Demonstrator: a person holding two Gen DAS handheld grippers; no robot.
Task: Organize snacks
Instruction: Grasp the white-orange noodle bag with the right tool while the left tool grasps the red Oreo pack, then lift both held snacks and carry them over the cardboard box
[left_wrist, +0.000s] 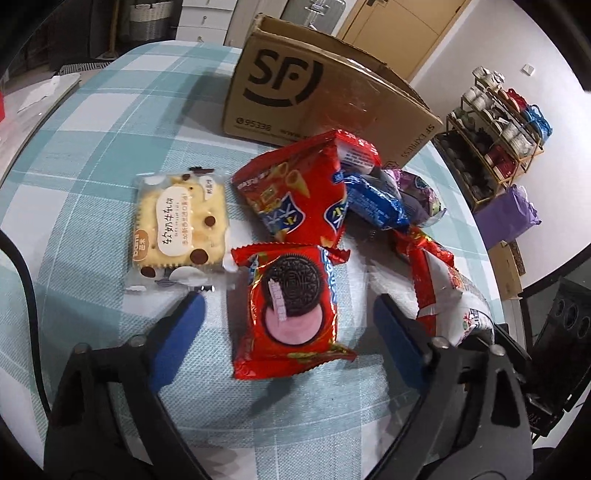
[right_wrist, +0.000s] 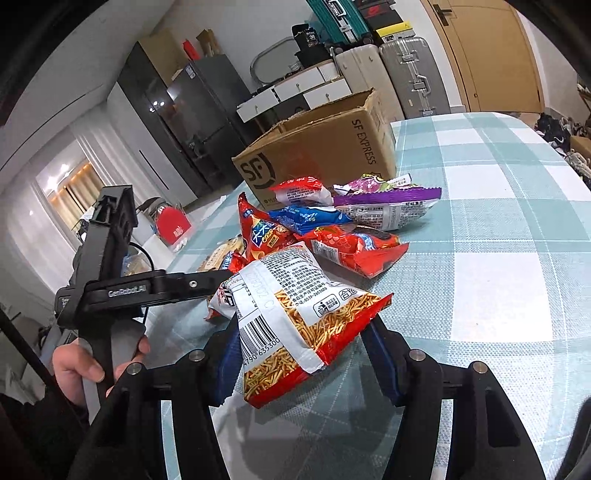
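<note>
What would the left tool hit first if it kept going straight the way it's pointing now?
Most likely the red Oreo packet: it lies flat on the checked tablecloth directly between the left tool's open blue fingers, which do not yet touch it. Depth is unclear, but nothing else sits in that line.

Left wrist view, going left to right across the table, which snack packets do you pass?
Cream cracker packet → red sandwich-cookie packet → blue packet → purple packet. The red cone-snack bag overlaps the cookie packet's span, so I leave it out.
</note>
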